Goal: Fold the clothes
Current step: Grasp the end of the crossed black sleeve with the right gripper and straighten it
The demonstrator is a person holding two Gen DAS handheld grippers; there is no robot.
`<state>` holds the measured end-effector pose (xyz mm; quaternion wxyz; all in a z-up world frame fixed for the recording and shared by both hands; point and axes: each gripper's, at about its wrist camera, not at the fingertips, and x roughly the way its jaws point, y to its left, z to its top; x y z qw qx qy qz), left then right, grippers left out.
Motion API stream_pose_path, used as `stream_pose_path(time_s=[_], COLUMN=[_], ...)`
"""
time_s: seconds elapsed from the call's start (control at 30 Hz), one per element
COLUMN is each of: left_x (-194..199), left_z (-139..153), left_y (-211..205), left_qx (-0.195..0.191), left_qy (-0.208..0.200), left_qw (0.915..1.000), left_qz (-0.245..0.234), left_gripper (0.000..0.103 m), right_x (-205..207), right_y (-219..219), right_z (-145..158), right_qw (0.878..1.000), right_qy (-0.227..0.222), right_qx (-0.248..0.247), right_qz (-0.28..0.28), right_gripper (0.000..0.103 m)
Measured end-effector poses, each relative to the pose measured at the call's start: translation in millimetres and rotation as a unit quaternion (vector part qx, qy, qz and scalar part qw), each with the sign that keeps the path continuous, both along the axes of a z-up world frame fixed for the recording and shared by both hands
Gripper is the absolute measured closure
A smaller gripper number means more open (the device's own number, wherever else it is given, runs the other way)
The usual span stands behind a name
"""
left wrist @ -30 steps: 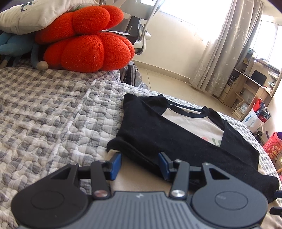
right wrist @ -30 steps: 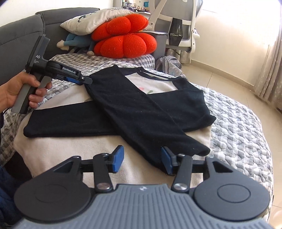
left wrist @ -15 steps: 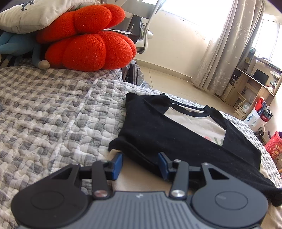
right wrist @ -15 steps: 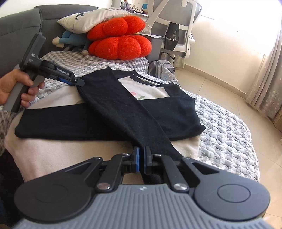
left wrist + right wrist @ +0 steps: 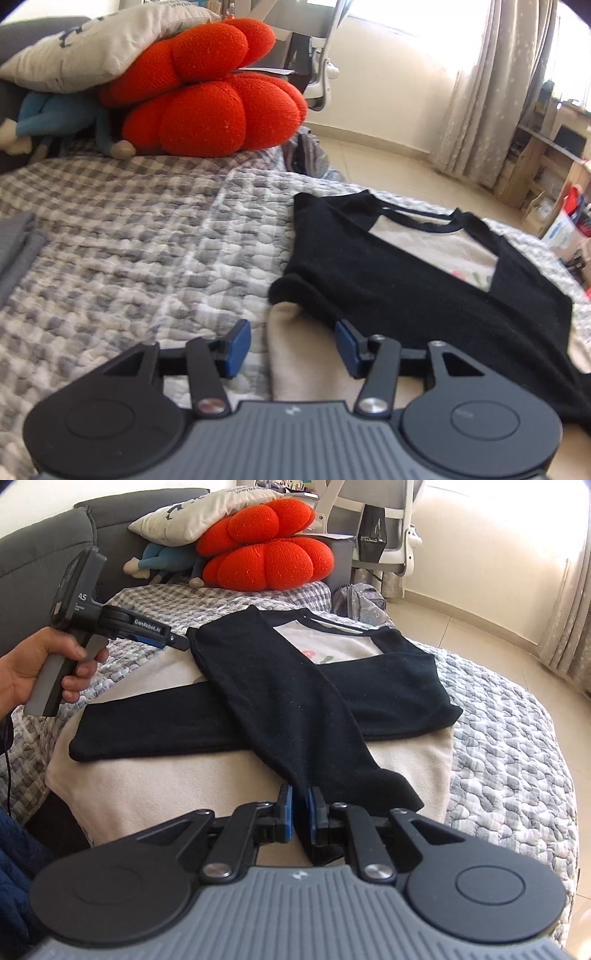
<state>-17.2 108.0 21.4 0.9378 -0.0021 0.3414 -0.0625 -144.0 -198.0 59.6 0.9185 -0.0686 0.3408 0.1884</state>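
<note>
Up close, the right tool [image 5: 300, 814] has its blue pads [image 5: 286, 812] nearly together, pinching the end of a black sleeve [image 5: 295, 716] of the long-sleeved raglan shirt with a cream front panel [image 5: 332, 646]. That sleeve runs diagonally down across the garment and crosses over the other black sleeve [image 5: 155, 716], which lies flat toward the left. The shirt rests on a cream blanket [image 5: 177, 779] spread over a bed covered with a grey-and-white checked quilt [image 5: 517, 760].

Across the bed, the left tool [image 5: 293, 341] hovers with its blue pads [image 5: 238, 345] spread wide apart and gripping nothing; one pad sits just beside the shirt's black shoulder fold [image 5: 295, 291], though contact cannot be confirmed. From the right wrist view, the person's left hand [image 5: 40, 672] grips that tool's grey handle, its tip at the shoulder corner of the shirt.

Farther back, a red knitted pumpkin-shaped cushion [image 5: 266, 557] is piled with a cream pillow [image 5: 199, 513] and a blue plush toy [image 5: 162, 559] against a dark grey sofa back [image 5: 33, 554]. A white office chair [image 5: 384, 520] stands behind them on a pale tiled floor [image 5: 480, 627]. Beige curtains [image 5: 491, 88] hang at a bright window, with wooden shelving [image 5: 546, 158] at the far right. No containers holding anything can be made out clearly.
</note>
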Motion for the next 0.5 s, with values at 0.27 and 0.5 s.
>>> stream_pose_path(time_s=[0.27, 0.5], left_x=[-6.2, 26.8], left_z=[21.3, 13.3], left_y=[3.0, -30.1], left_qx=[0.005, 0.020], left_qy=[-0.052, -0.041], left_qw=[0.9983, 0.9975], left_qz=[-0.025, -0.053], left_gripper=[0.047, 0.045], right_x=[11.3, 29.5], right_y=[-45.0, -52.3], right_z=[12.1, -17.0], right_qw=[0.992, 0.990], right_qy=[-0.029, -0.001], right_qx=[0.081, 0.053], right_qz=[-0.093, -0.131], right_gripper=[0.066, 0.066])
